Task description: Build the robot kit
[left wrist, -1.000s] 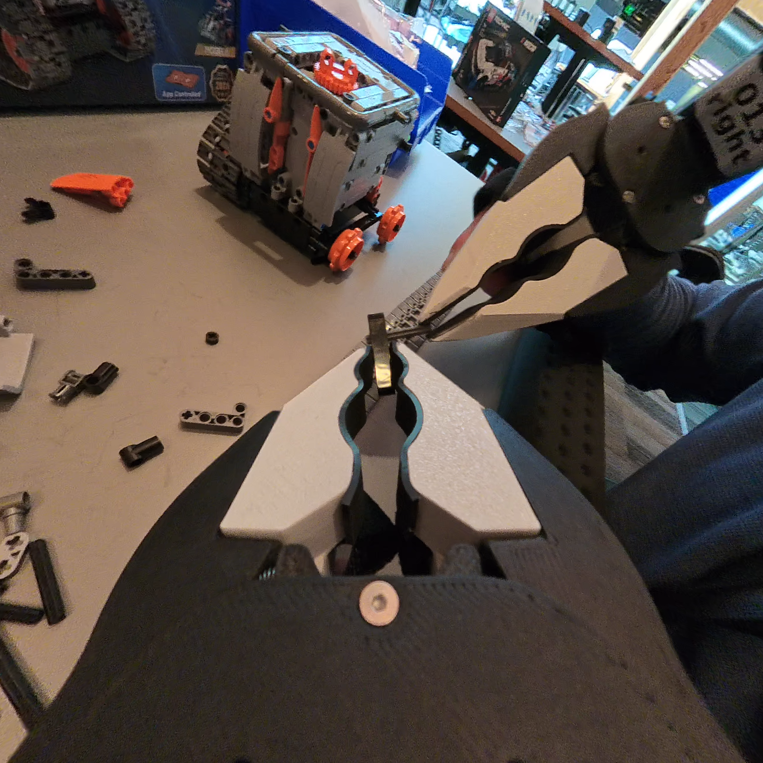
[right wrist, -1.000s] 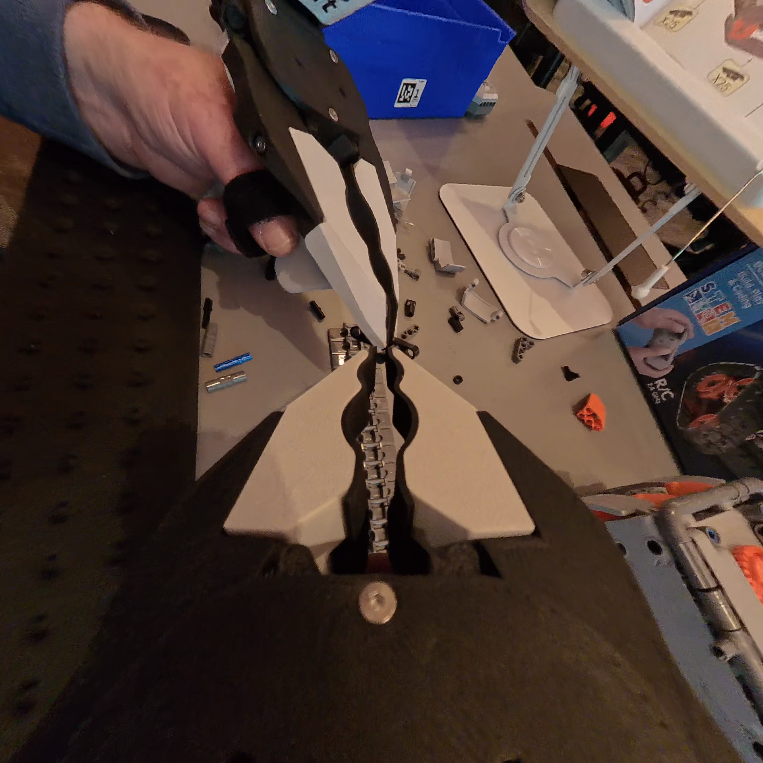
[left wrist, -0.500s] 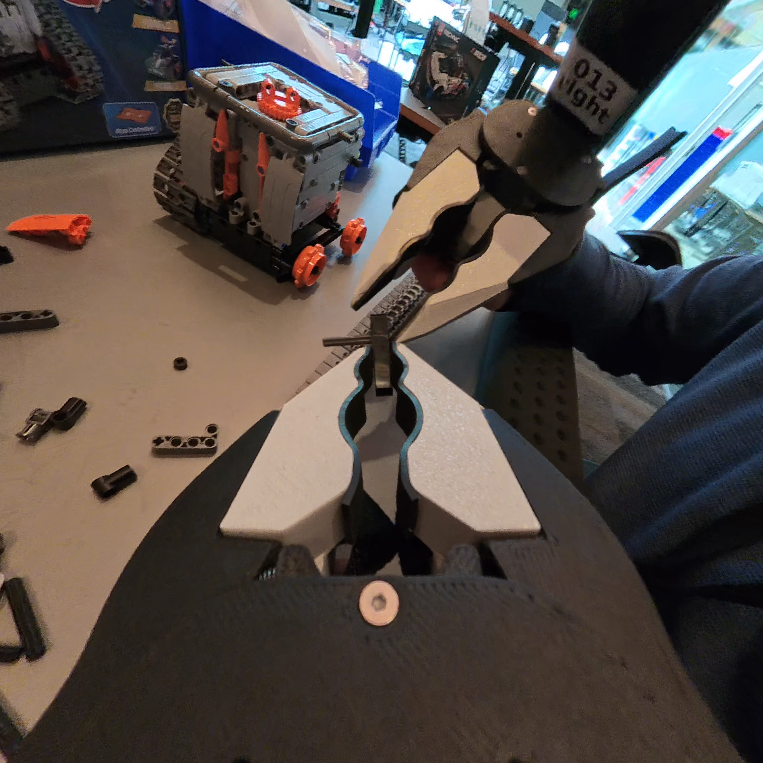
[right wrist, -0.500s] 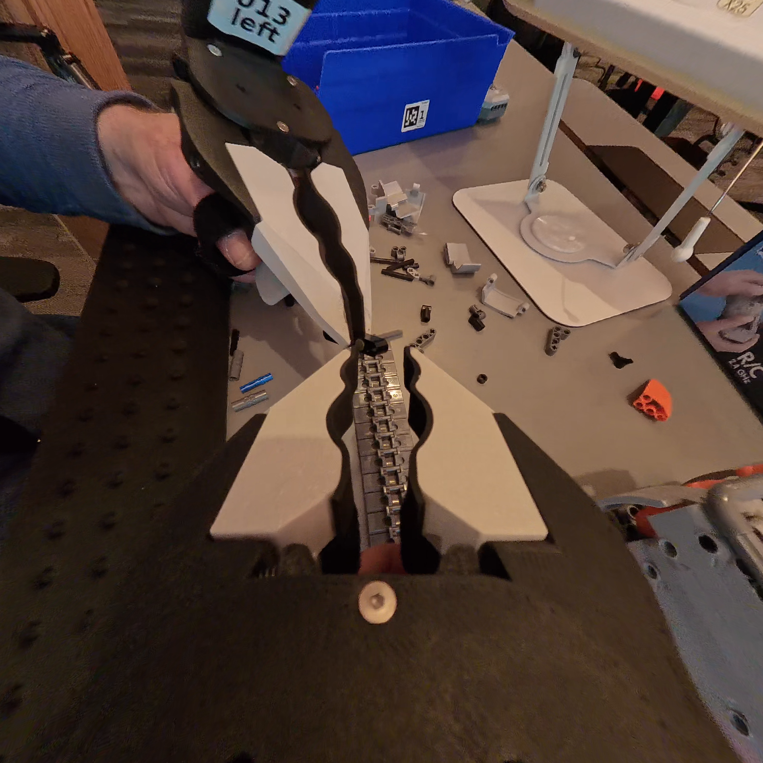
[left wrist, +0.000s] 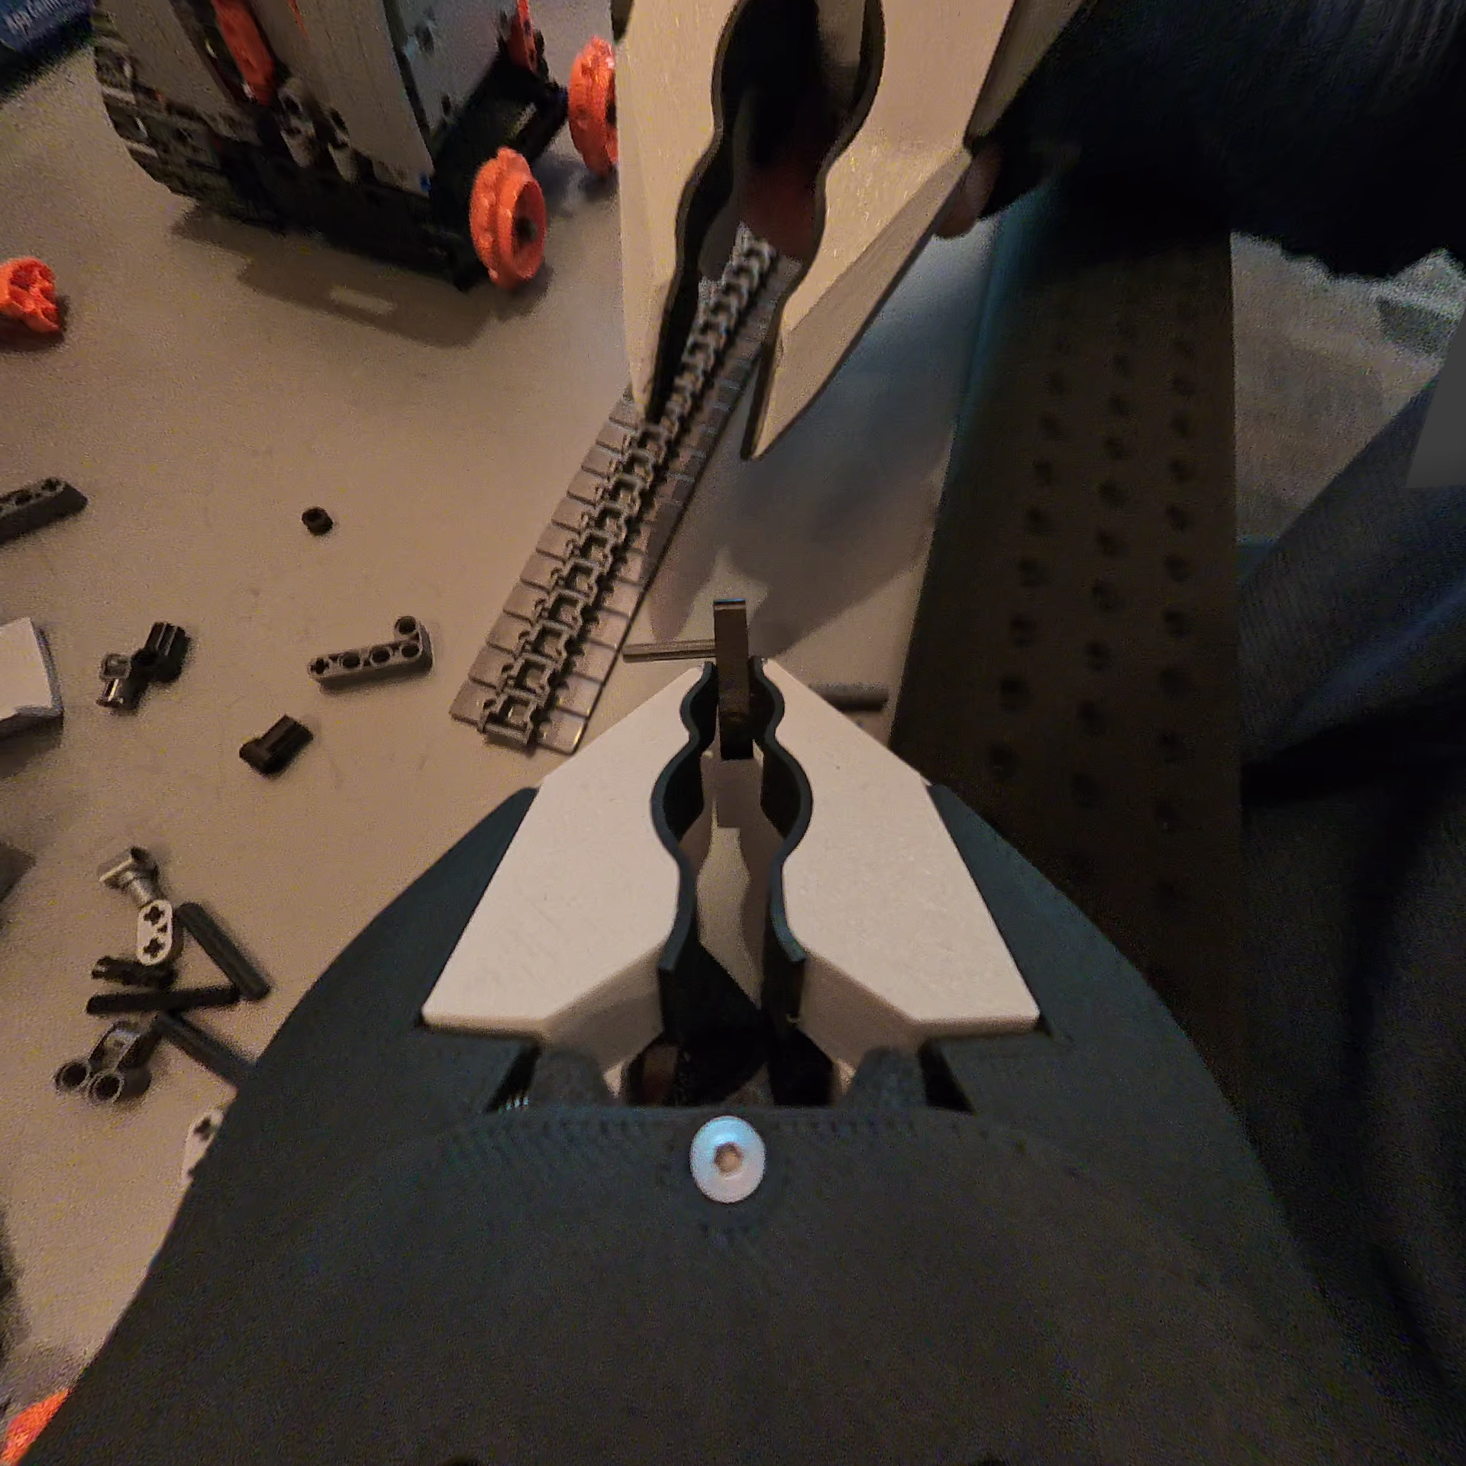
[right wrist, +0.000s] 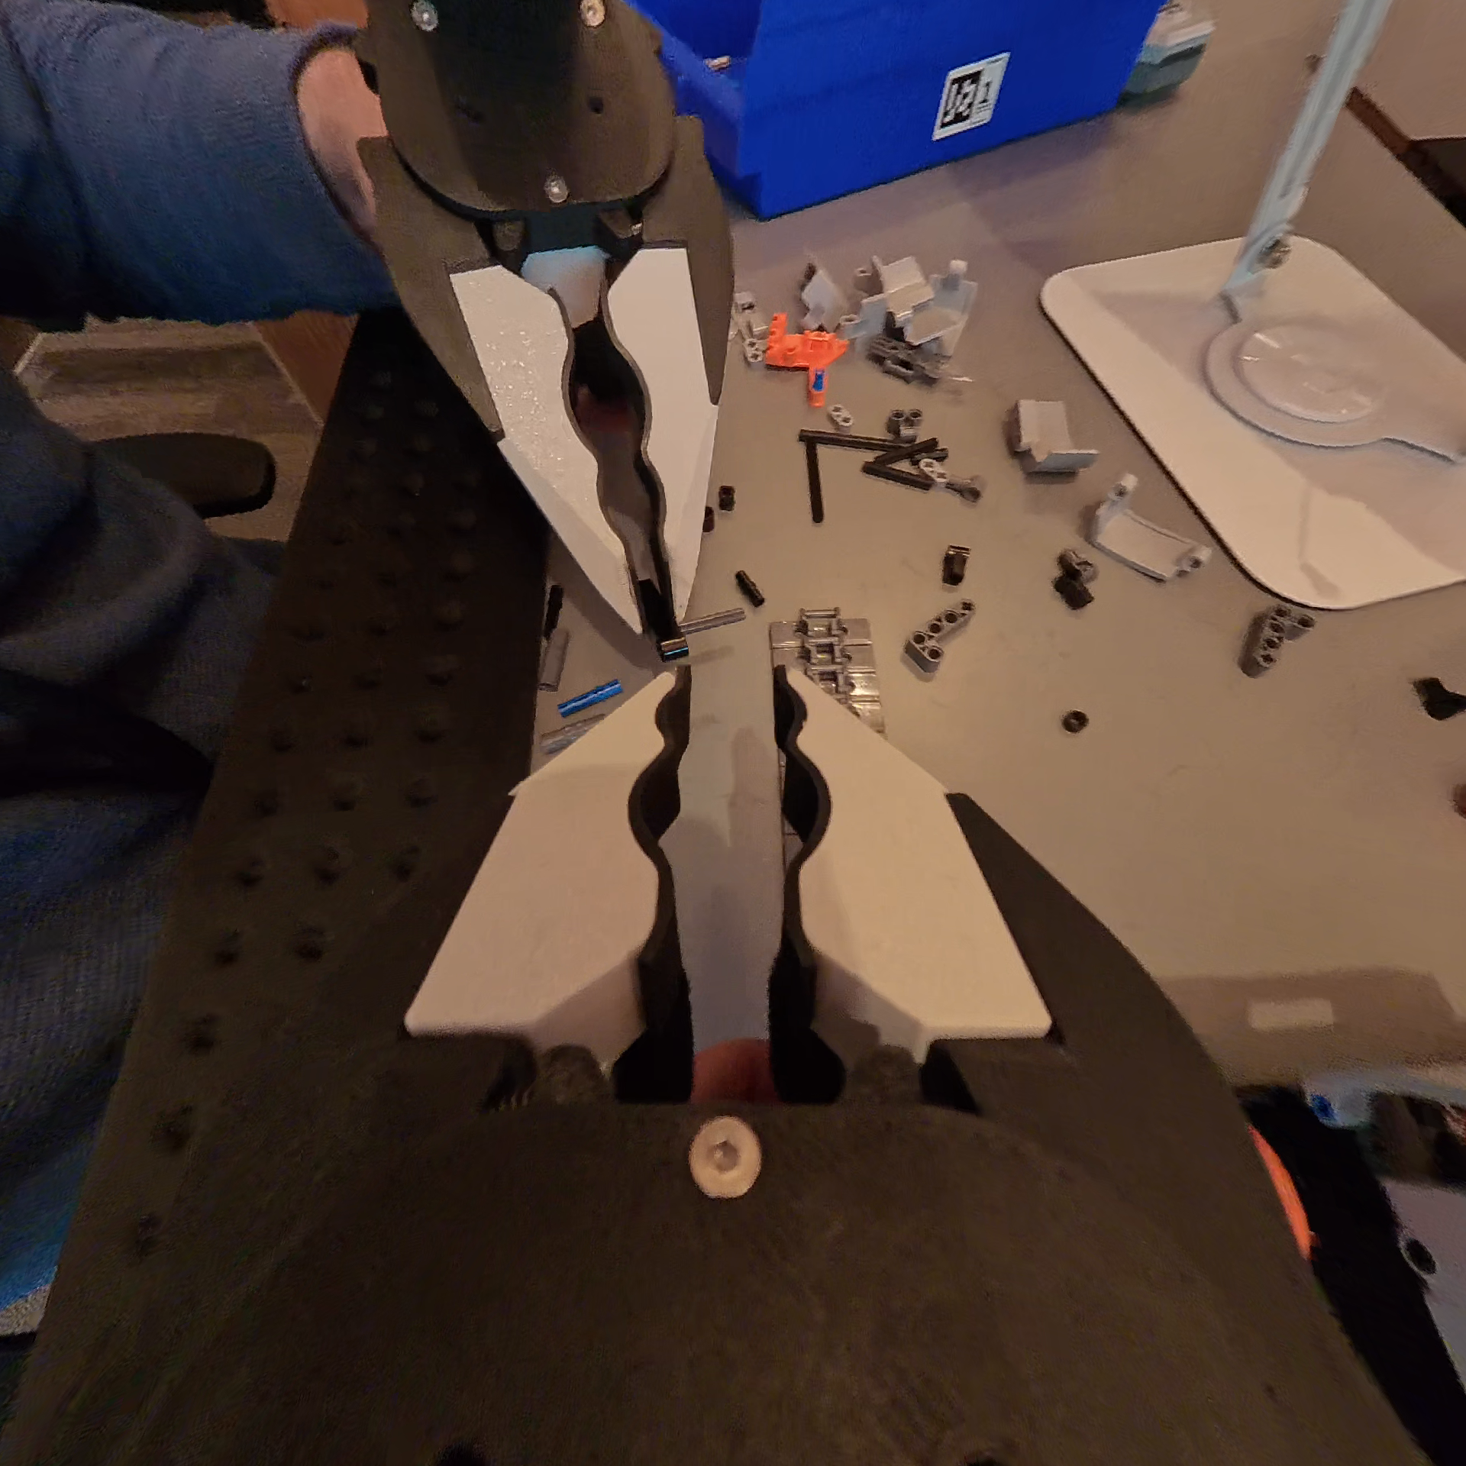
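My left hand-held gripper (left wrist: 734, 690) pinched small black connector with axle (left wrist: 730, 682) by tips. Right hand-held gripper (right wrist: 726, 674) spread, empty, over grey track chain (left wrist: 587, 555) on surface (left wrist: 357, 381). Risk: shallow grip, connector twisting loose.

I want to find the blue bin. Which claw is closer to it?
Left. The left claw reaches out from the blue bin's side of the table; the right claw sits nearer the camera, farther from it.

Matt grey plastic track strip (left wrist: 603, 547) lies on a smooth matt tabletop (left wrist: 317, 381); the left claw (left wrist: 731, 674) looks grainy.
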Available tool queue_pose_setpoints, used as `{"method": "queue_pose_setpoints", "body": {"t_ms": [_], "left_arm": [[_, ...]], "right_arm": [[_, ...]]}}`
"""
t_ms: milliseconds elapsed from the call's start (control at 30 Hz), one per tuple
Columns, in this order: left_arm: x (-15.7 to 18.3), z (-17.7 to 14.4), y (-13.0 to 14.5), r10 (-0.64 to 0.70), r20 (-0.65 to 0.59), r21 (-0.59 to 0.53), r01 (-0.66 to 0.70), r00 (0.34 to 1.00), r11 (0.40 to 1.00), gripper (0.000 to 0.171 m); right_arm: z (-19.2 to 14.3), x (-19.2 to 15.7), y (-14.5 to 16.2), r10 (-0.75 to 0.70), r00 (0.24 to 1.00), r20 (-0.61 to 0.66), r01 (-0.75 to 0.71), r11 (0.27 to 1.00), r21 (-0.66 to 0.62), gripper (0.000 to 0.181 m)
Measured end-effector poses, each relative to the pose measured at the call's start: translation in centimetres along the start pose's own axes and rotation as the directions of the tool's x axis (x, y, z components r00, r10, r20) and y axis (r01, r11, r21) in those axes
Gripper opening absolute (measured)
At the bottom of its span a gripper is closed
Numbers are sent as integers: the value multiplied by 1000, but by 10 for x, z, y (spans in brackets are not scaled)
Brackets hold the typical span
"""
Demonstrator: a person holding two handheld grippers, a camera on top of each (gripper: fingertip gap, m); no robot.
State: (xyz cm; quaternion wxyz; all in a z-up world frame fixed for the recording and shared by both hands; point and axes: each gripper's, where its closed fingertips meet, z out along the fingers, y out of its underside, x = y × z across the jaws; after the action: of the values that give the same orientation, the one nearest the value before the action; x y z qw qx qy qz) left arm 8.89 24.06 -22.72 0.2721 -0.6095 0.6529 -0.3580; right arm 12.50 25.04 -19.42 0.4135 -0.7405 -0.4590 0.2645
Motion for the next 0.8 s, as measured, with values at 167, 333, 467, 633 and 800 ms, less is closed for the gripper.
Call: {"method": "queue_pose_setpoints", "body": {"t_ms": [167, 333, 467, 633, 800], "left_arm": [[-1, -12, 30, 117, 5, -142, -116, 993, 983, 7], [0, -14, 44, 190, -22, -217, -191, 981, 958, 7], [0, -10, 51, 227, -28, -246, -227, 974, 942, 7], [1, -16, 51, 236, -29, -230, -236, 971, 944, 12], [-11, -41, 50, 243, 58, -230, -224, 968, 947, 20]], "right_arm": [[17, -7, 2, -16, 999, 37, 18, 999, -47, 17], [29, -7, 13, -11, 998, 56, 16, 995, -98, 16], [33, -9, 16, 1, 997, 73, 7, 994, -109, 15], [41, -11, 10, -23, 995, 99, 35, 993, -117, 15], [57, -10, 4, -75, 990, 119, 92, 985, -146, 14]]}}
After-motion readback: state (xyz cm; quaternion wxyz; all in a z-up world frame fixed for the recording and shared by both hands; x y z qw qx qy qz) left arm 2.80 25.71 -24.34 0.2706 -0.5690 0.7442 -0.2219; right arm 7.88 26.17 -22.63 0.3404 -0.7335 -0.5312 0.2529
